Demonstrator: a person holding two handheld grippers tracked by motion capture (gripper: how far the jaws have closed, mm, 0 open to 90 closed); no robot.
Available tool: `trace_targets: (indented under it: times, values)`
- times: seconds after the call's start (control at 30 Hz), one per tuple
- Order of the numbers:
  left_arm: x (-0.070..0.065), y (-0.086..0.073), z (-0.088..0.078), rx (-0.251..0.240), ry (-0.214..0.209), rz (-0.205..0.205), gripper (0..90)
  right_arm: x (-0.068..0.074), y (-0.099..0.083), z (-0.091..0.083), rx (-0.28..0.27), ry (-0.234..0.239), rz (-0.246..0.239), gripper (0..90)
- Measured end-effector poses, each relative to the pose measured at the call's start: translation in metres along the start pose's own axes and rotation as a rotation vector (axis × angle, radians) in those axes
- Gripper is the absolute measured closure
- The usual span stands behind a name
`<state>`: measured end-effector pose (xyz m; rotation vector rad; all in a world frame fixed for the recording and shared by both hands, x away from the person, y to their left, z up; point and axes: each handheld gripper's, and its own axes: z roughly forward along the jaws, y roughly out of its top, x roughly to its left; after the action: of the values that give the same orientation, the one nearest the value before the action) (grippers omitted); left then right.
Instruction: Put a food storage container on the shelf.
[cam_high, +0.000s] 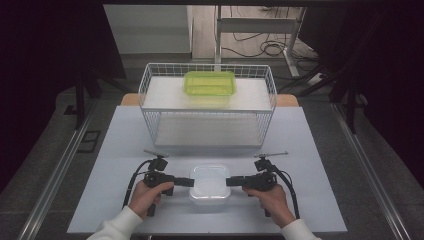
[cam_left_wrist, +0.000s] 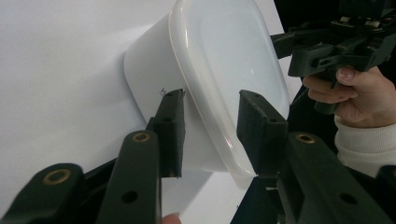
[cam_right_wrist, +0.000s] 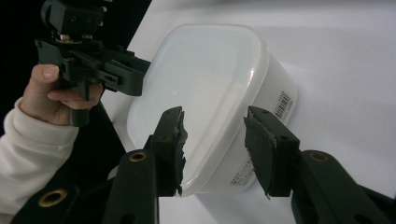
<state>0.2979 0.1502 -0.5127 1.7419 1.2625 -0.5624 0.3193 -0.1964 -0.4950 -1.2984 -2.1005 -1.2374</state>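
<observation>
Two grippers flank the lidded white container (cam_high: 210, 183) on the table's near edge, in front of the wire rack (cam_high: 207, 107) holding a green container (cam_high: 210, 83). The left gripper (cam_left_wrist: 210, 128) and right gripper (cam_right_wrist: 215, 140) each have jaws spread astride the lid's rim — not yet closed on it. Approach looks done; gripping and lifting — or opening — remain.

Grey floor (cam_high: 45, 150), cables (cam_high: 260, 47), dark surroundings.

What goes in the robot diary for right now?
left tool: open, astride box rim | right tool: open, astride rim | white lidded box: on table
</observation>
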Motion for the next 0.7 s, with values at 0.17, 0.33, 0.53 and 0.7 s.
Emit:
trace_targets:
  times: [0.17, 0.33, 0.53, 0.7]
  values:
    - [0.0025, -0.0002, -0.0001, -0.002, -0.016, -0.013, 63.1, -0.0028, -0.001, 0.0021, 0.013, 0.007, 0.023, 59.0]
    - [0.0034, -0.0004, -0.0017, -0.006, -0.026, -0.018, 65.7, -0.0051, -0.0019, 0.0033, 0.01, 0.009, 0.05, 65.4]
    - [0.0043, -0.0027, -0.0036, -0.025, -0.04, -0.034, 70.5, -0.0102, -0.0045, 0.0009, -0.011, 0.05, 0.113, 69.5]
    - [0.0044, -0.0051, -0.0043, -0.036, -0.051, -0.042, 72.4, -0.0091, -0.0057, -0.0003, -0.013, 0.051, 0.12, 70.8]
